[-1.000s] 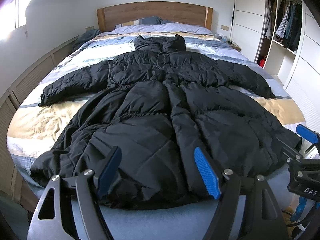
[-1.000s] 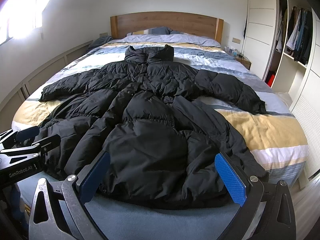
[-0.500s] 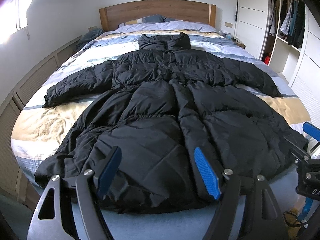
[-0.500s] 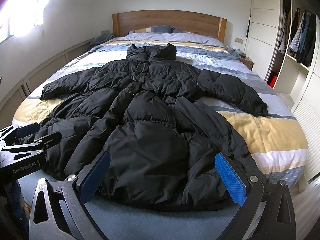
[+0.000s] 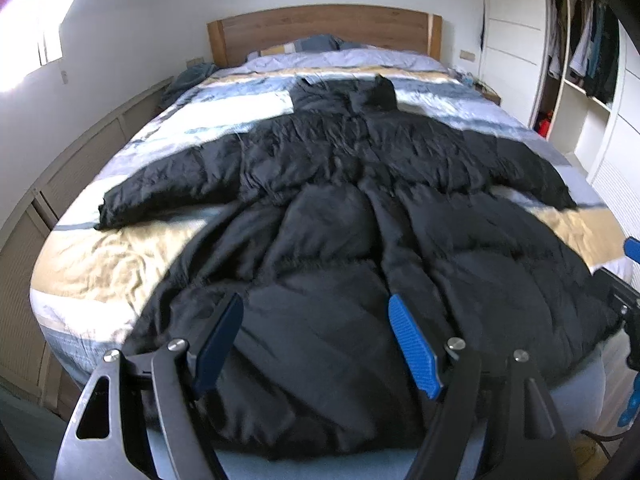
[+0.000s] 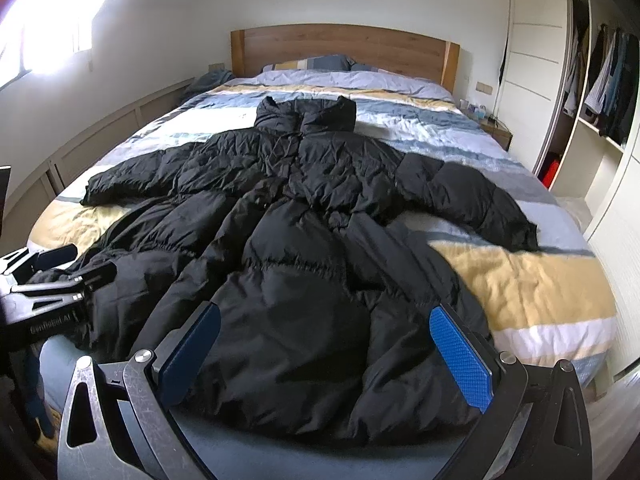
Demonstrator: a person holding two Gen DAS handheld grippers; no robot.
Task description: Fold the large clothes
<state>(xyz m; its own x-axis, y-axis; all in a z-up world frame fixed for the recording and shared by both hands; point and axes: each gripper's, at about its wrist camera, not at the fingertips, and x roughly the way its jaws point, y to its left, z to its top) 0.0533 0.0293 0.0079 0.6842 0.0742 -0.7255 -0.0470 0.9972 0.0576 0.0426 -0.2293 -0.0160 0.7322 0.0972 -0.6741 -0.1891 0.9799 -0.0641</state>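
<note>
We see black puffer coat spread flat on bed; left claw, right claw both apart, empty, near hem.

The coat ahead of both grippers is black quilted cloth, puffy with a faint sheen. The bedcover beneath is crumpled striped cloth. The far headboard is smooth matt wood. Fingertip pads are blue textured plastic on scuffed metal arms.
</note>
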